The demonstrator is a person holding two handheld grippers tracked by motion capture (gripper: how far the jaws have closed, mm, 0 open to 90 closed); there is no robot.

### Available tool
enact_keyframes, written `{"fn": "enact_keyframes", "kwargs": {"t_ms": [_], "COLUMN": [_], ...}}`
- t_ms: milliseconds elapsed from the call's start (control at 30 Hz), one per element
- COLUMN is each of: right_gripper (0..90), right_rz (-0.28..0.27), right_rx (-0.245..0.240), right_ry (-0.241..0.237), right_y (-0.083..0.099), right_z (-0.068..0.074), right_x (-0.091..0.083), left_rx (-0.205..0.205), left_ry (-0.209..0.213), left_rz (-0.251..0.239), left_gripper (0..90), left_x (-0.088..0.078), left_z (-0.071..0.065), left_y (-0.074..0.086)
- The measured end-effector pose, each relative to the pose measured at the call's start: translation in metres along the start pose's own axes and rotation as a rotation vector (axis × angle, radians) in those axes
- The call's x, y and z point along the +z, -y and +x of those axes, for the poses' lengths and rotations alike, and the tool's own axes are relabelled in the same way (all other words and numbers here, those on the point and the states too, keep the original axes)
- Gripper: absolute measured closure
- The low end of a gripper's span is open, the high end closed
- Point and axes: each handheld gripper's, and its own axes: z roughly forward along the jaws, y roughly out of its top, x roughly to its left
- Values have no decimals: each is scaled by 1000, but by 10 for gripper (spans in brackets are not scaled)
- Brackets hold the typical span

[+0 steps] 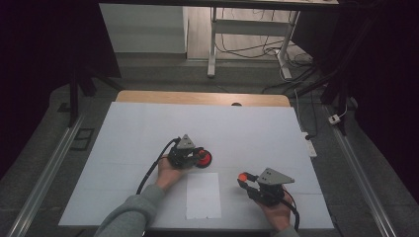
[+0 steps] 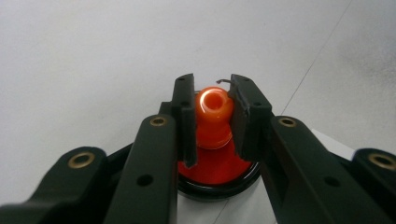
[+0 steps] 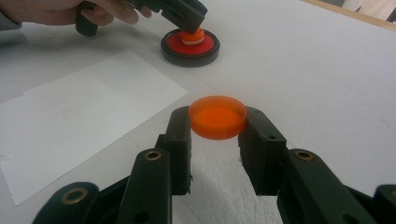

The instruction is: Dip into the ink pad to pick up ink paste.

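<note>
A round black-rimmed base with a red top [image 1: 205, 159] lies on the white table sheet [image 1: 138, 128]. An orange knob [image 2: 214, 109] stands up from its middle, and my left gripper [image 2: 213, 93] is shut on that knob from above. The same base [image 3: 190, 46] is seen far off in the right gripper view, under the left gripper [image 3: 191, 21]. My right gripper [image 3: 217, 122] is shut on a flat orange cap [image 3: 217, 116], which hangs just above the sheet. In the high view the cap [image 1: 242, 176] is at the right front, at the tips of the right gripper [image 1: 244, 178].
A white sheet of paper [image 1: 203, 195] lies flat between the two hands near the front edge. The wooden table edge [image 1: 197, 97] shows at the back. Beyond it are a white desk frame [image 1: 212, 44] and cables on the floor.
</note>
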Motion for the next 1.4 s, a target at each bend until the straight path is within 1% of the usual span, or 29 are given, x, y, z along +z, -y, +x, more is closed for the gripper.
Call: {"fn": "enact_keyframes", "kwargs": {"t_ms": [167,300,500,633,733,800,833,933,1067,1233,1267,1300,1367,1400], "right_gripper": [644,644,644,644,644,644,644,644,644,644,644,644,644,644], "right_rz": [6,2,5,8,0,8,5,10,5,7,7,7,3,-2], "right_rx": [-3,-2,-3,-5,-2,-3,-2,-9,-2,-5,-5,-4,-6,-3], "right_ry": [0,1,-1,7,2,8,2,5,-1,1,1,1,-2,-5], "right_y": [0,0,0,0,0,0,0,0,0,0,0,0,0,0], "right_z": [1,1,1,1,2,2,2,1,1,1,1,1,0,0], "right_x": [1,0,1,0,0,0,0,1,1,0,0,0,0,0], "left_rx": [31,22,28,35,38,36,36,34,29,31,39,47,27,21], "left_ry": [-31,-33,-39,-44,-48,-48,-48,-50,-50,-54,-62,-68,-60,-53], "left_rz": [-2,-13,-12,-8,-7,-7,-7,-5,0,9,7,-10,-51,-62], "left_gripper": [730,731,731,731,731,731,730,730,729,728,728,728,728,728], "left_x": [1,1,1,1,1,1,1,1,1,0,-1,-3,-10,-14], "left_z": [-5,-5,-6,-7,-7,-7,-7,-8,-8,-8,-9,-9,-9,-8], "left_y": [1,3,3,2,2,2,2,2,1,-1,-2,-3,-9,-12]}}
